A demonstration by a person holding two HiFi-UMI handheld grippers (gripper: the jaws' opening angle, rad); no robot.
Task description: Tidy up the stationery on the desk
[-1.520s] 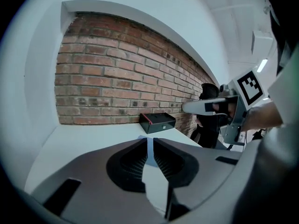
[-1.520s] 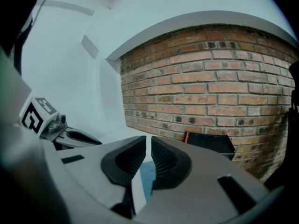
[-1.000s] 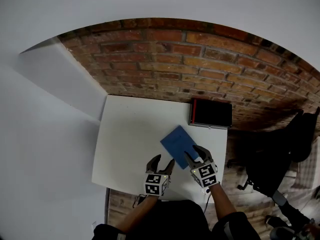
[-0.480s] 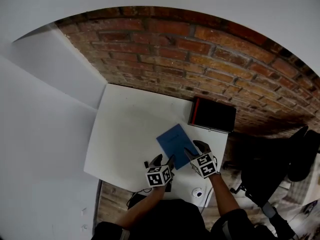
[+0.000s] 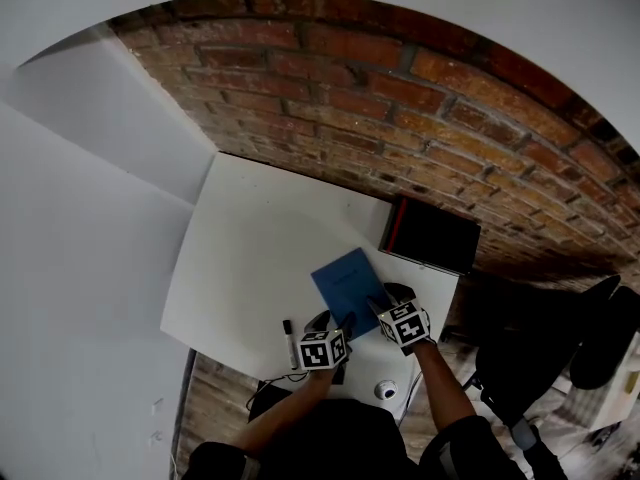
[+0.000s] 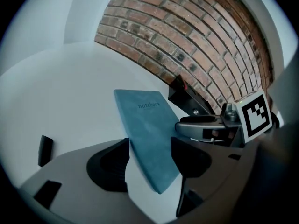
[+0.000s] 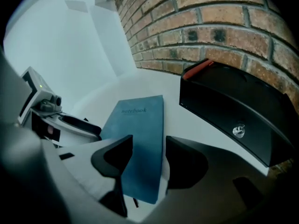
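Left hand-held gripper [image 5: 333, 321] and right hand-held gripper [image 5: 388, 300] have sunk to the notebook [image 5: 348, 283], flat on the surface [image 5: 250, 238]. Both stand spread astride its near end, right jaws just opened. Recommended: pinch squarely before lifting.

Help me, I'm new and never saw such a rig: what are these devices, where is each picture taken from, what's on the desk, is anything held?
A person holds a gripper in each hand. One picture comes from a head camera looking down; the other two from cameras riding on the grippers. On the white desk lie a blue notebook, a black box with a red edge and a marker pen. The left gripper and the right gripper stand open with the notebook's near end between their jaws; the right's jaws have just been opening. Nothing is held.
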